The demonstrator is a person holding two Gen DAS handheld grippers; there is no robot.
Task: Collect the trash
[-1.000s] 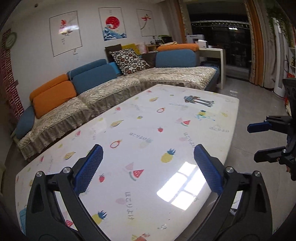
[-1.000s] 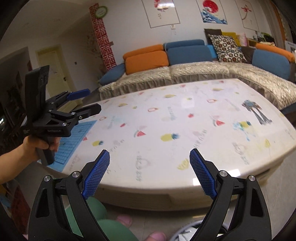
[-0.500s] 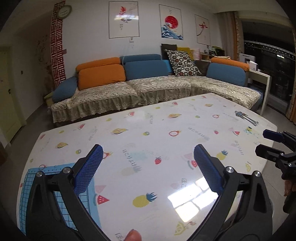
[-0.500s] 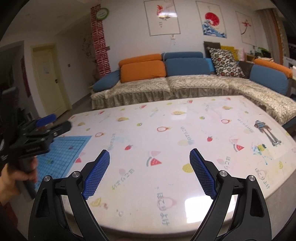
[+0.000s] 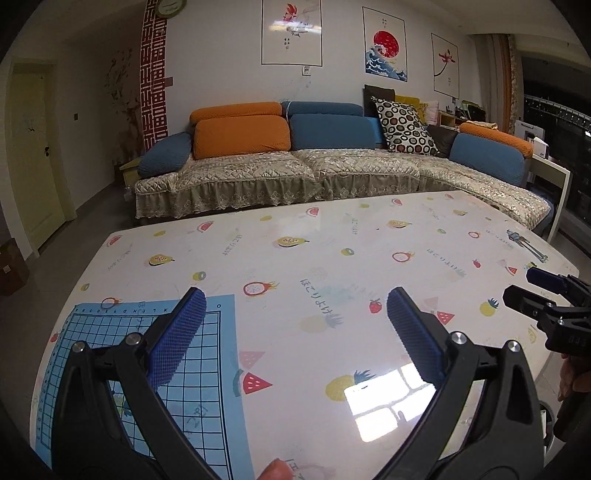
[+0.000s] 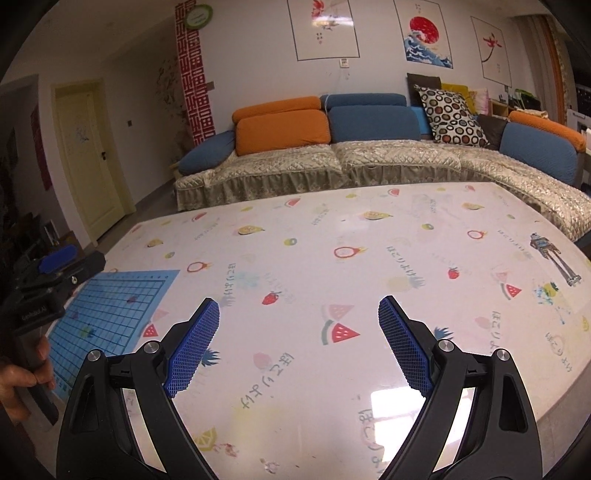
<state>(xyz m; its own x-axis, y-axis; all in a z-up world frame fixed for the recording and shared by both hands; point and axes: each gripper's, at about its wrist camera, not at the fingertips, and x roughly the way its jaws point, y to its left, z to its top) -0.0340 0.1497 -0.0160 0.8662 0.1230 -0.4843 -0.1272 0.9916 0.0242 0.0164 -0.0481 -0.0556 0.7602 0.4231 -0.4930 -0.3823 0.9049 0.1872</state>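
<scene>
We hold the left gripper (image 5: 295, 325) and right gripper (image 6: 299, 332) spread wide, empty, over the fruit-print tabletop (image 6: 369, 236). No trash shows; only a blue grid mat (image 5: 207, 369) at 8 o'clock. We seem to be scanning.

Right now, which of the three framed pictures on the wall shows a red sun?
The middle picture: a red sun above blue waves. The left picture and the right picture are mostly white.
</scene>
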